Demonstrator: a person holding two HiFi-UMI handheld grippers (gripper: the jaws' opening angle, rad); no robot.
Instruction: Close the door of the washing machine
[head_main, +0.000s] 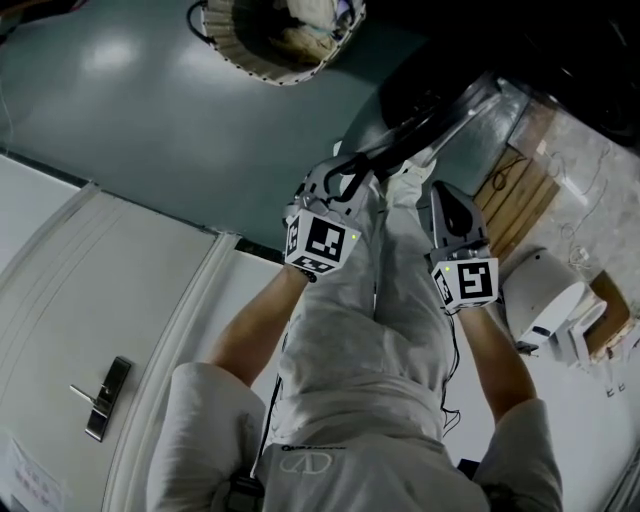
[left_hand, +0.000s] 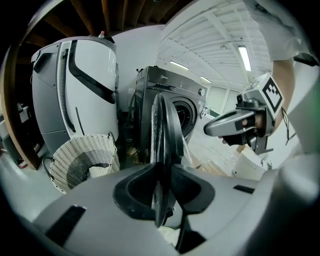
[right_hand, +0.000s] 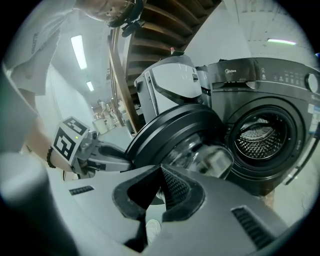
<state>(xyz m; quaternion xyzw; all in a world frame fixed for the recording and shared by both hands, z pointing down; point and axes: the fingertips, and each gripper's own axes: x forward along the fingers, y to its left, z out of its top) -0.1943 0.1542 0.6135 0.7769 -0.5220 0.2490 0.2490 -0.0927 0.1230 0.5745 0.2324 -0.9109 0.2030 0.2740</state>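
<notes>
A dark grey front-loading washing machine (right_hand: 280, 100) stands with its round door (right_hand: 185, 140) swung wide open and the steel drum (right_hand: 262, 137) exposed. In the left gripper view the door (left_hand: 162, 135) shows edge-on and its rim runs between the jaws of my left gripper (left_hand: 162, 195), whose pads sit against it. My right gripper (right_hand: 162, 192) is shut with nothing held, close in front of the door's glass inner side; whether it touches is unclear. In the head view the left gripper (head_main: 345, 178) and right gripper (head_main: 447, 200) are side by side below the door's black rim (head_main: 440, 112).
A white wicker laundry basket (left_hand: 82, 160) stands left of the machine, beside a tall white appliance (left_hand: 75, 90). The head view shows a white door with a metal handle (head_main: 105, 398) at lower left, wooden slats (head_main: 520, 200) and a small white device (head_main: 545, 300) at right.
</notes>
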